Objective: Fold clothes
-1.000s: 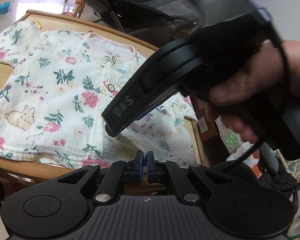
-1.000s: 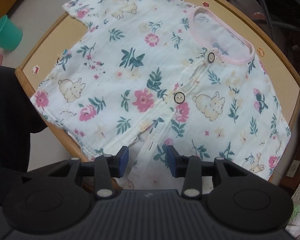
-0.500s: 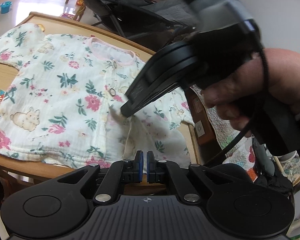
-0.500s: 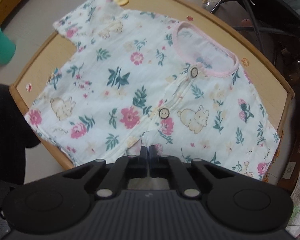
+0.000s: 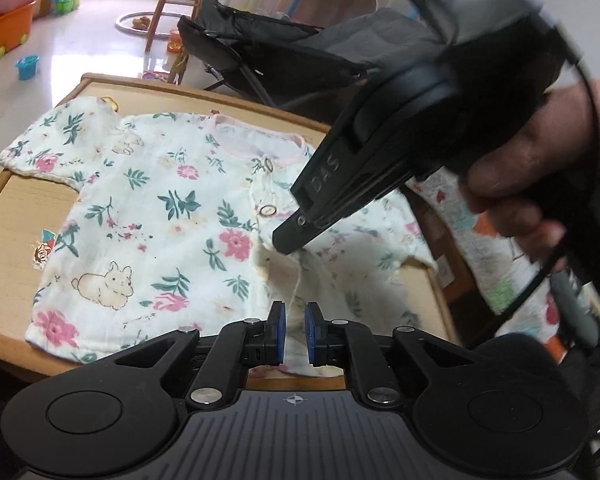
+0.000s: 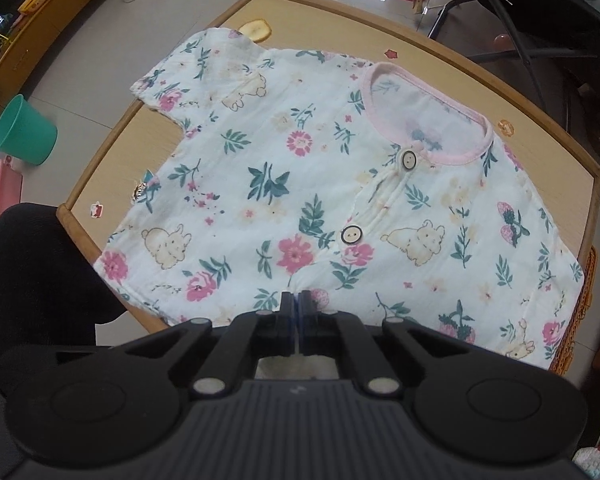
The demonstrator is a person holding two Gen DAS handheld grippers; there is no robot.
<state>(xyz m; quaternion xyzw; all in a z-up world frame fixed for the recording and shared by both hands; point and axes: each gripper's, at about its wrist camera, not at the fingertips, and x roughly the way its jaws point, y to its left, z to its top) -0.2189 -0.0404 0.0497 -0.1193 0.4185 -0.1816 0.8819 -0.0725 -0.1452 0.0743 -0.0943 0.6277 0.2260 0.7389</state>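
Table point(image 6: 548, 104): light wood top, raised rounded rim, small cartoon stickers on the surface.
Shirt point(image 6: 284, 184): child's short-sleeved top of crinkled white muslin, printed with pink flowers, green leaves and rabbits; pink-bound round neck, buttoned front; spread face-up across the table, hem at the near edge.
Right gripper point(image 6: 299, 304): black plastic, fingers clenched on a pinch of the shirt at the bottom of the button placket, cloth drawn up into a small peak.
Left gripper point(image 5: 294, 334): black, blue pads slightly parted, released, at the shirt's hem.
Buttons point(image 6: 408, 159): two, round, pale with dark rims.
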